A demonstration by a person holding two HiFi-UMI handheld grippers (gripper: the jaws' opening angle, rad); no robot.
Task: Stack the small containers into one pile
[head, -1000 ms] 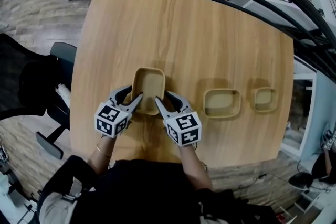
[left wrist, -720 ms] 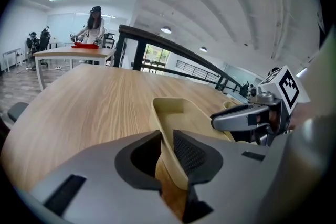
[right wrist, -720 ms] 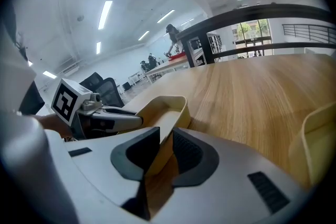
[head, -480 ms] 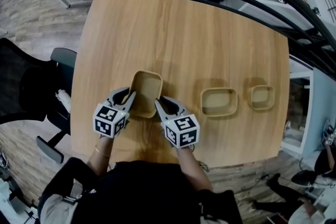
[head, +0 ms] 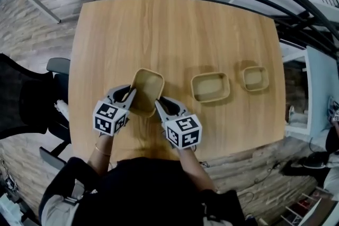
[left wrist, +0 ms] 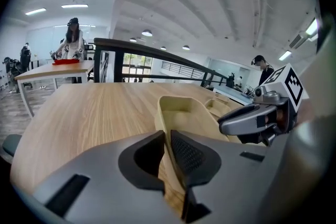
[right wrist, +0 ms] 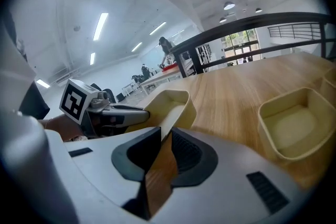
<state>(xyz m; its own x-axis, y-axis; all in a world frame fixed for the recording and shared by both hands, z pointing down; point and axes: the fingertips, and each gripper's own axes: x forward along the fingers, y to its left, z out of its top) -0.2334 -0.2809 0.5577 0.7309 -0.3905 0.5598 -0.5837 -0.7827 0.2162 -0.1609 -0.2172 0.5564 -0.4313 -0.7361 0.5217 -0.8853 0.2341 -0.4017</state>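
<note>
Two claws, jaws just closing in, grip the big container (head: pixel 146 91): head view has it between left claw (head: pixel 131 96) and right claw (head: pixel 158 104), smaller containers (head: pixel 210 87) out past the right one; left gripper view, pads (left wrist: pixel 190 153) pinch its thin side wall; right gripper view, same on the opposite wall, so I'd guess it's light, stiff, best grabbed by the rim.

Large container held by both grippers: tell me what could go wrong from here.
The left gripper and right gripper, jaws just closed, each pinch only a thin wall of the large container; it may slip or tilt. Being the biggest, it would not nest in the medium container and could sit unsteadily.
</note>
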